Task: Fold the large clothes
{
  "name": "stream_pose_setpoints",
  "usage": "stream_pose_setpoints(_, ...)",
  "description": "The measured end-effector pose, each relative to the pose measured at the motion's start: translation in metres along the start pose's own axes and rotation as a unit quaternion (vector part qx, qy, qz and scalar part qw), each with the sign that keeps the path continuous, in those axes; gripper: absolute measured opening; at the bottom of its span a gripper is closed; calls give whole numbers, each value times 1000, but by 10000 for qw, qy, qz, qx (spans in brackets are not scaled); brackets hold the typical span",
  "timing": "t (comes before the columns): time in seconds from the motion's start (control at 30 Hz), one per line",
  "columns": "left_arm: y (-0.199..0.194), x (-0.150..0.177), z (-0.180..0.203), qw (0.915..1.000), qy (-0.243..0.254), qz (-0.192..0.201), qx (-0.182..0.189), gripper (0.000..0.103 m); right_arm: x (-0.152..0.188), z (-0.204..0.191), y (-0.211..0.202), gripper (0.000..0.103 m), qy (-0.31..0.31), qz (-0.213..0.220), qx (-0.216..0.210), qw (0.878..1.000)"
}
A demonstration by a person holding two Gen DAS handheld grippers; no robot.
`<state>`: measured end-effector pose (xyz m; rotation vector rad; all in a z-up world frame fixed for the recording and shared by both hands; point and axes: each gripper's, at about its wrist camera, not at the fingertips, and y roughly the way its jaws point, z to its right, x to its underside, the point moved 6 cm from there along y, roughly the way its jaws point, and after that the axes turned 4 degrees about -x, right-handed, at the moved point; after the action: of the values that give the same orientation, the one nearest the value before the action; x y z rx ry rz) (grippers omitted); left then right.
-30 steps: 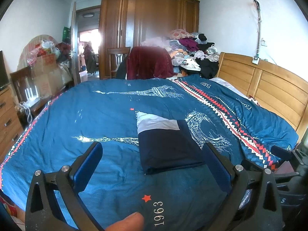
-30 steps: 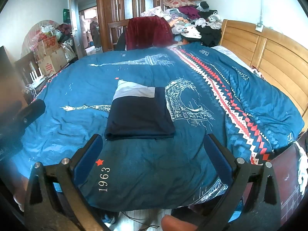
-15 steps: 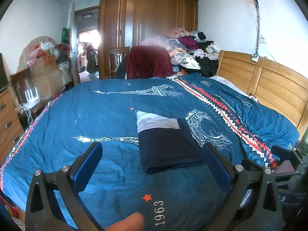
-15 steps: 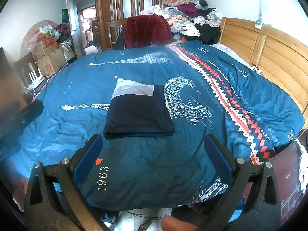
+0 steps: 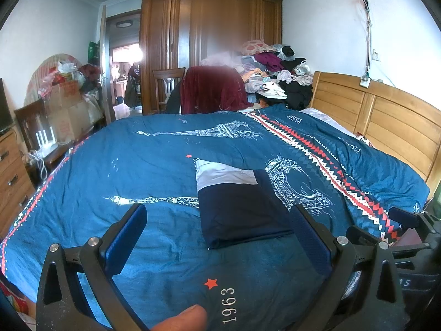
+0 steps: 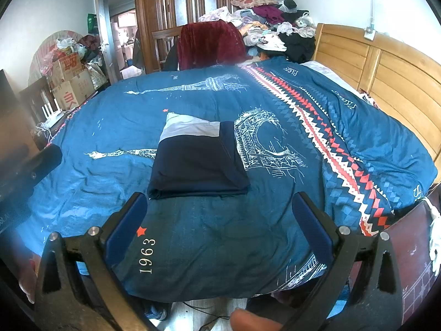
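The folded navy garment (image 5: pixel 237 209) lies flat on the bed (image 5: pixel 110 171), ahead of both sets of jaws and touching neither. From the left gripper (image 5: pixel 220 229) it sits ahead and a little to the right; from the right gripper (image 6: pixel 220 215) it is straight ahead, just beyond the tips and slightly to the left. Both pairs of jaws stand wide apart and hold nothing.

The garment looks soft, light and limp: several layers of thin cloth stacked into a neat rectangle, with a pale grey panel (image 6: pixel 190 127) at the end farthest from the jaws. Judging by that, it would sag and spill open if lifted by one corner. The safer hold seems to be the thick folded edge nearest the jaws (all layers pinched together), one gripper toward each near corner. The quilt beneath is soft too, so a low pinch might catch it as well.

As for containers, cardboard boxes (image 6: pixel 73 82) stand far off to the left of the jaws with bags heaped on them; what is inside cannot be seen.
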<state>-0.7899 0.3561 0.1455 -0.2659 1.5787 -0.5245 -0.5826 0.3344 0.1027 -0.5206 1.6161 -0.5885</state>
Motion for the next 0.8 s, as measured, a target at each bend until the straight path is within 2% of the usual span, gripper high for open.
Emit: stream_pose_setpoints(0.8,13,9,-9,9999,75,-81,-56,103,0,2,1,103,11,4,-5,10000)
